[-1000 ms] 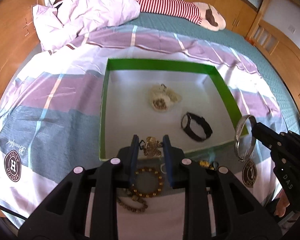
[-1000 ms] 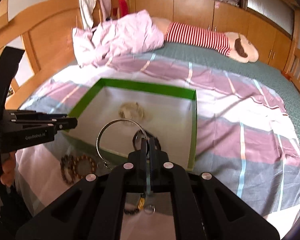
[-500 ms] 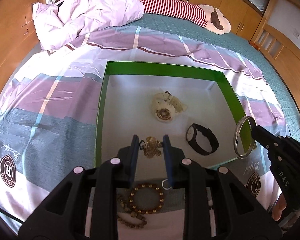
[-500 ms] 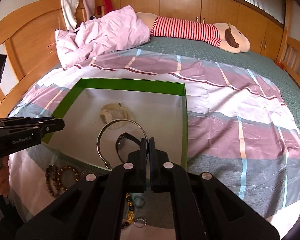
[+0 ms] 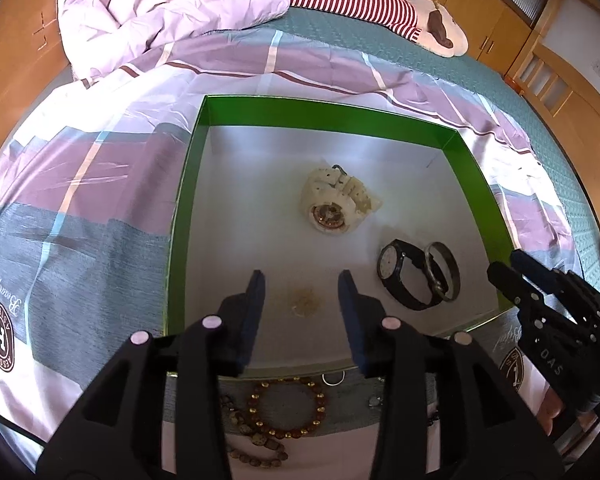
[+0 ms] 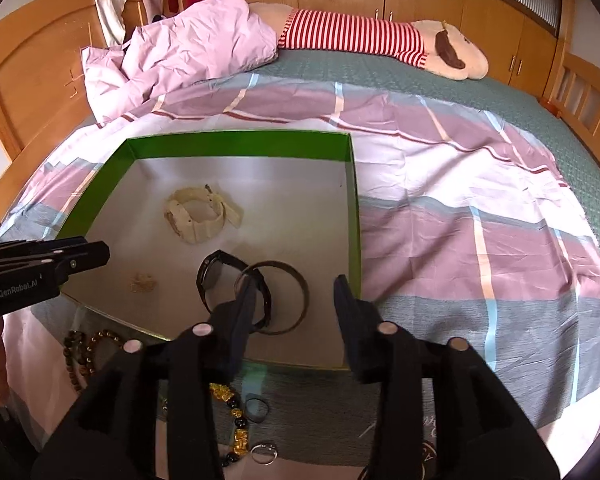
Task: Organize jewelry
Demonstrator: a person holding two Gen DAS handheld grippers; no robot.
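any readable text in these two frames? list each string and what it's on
"GenRobot.AI": side of the left gripper.
"DAS": body of the right gripper, rest hidden.
Round "H" logo on the bedsheet: ring lettering upside down, not reliably legible.
Cursive script beside it: illegible.
Black watch dial: too small.

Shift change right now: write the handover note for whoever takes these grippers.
Left hand-held gripper: open, empty. Right hand-held gripper: open, empty.
Inside the green-walled shallow box: cream strap watch, black strap watch, silver metal bangle leaning on it, small gold trinket.
Left on the bedspread: amber bead bracelet, brown bead strand, gold-and-black bead bracelet, small rings.
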